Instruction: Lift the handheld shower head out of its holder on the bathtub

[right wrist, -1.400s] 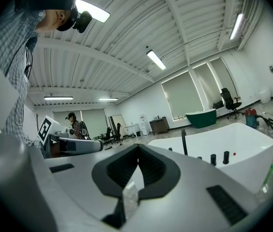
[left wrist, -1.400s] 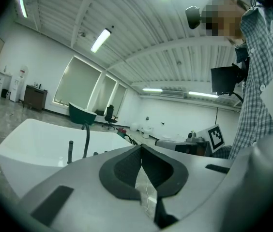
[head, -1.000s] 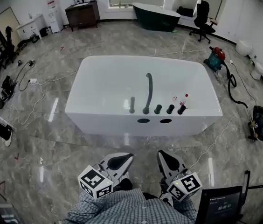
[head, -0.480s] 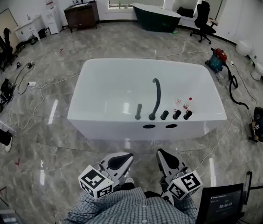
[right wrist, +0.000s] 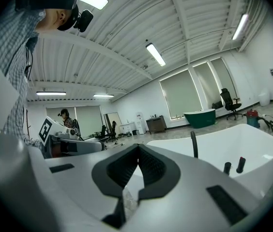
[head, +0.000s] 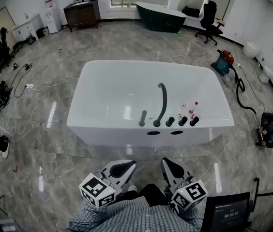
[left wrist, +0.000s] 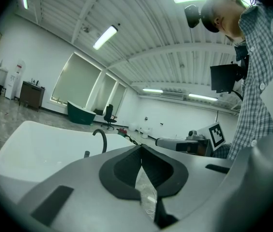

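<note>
Standing upright in its holder on the near rim of the white bathtub (head: 102,86), the shower head (head: 143,118) shows as a short dark stick just left of the tall curved spout (head: 162,103). Right of the spout, three dark knobs (head: 182,121) sit in a row. Both tools hover low over the grey marble floor (head: 54,144), well apart from the tub and pointing toward it. The left hand-held gripper (head: 128,165) is clenched, black pads meeting with nothing between them. The right hand-held gripper (head: 168,163) is clenched the same way and grasps nothing. A checked shirt (head: 127,216) fills the bottom edge of the head view. Beyond the tub, a dark green bathtub (head: 160,14) stands by the far wall with an office chair (head: 210,19) to its right. A vacuum cleaner (head: 222,61) sits near the white tub's right end.
</note>
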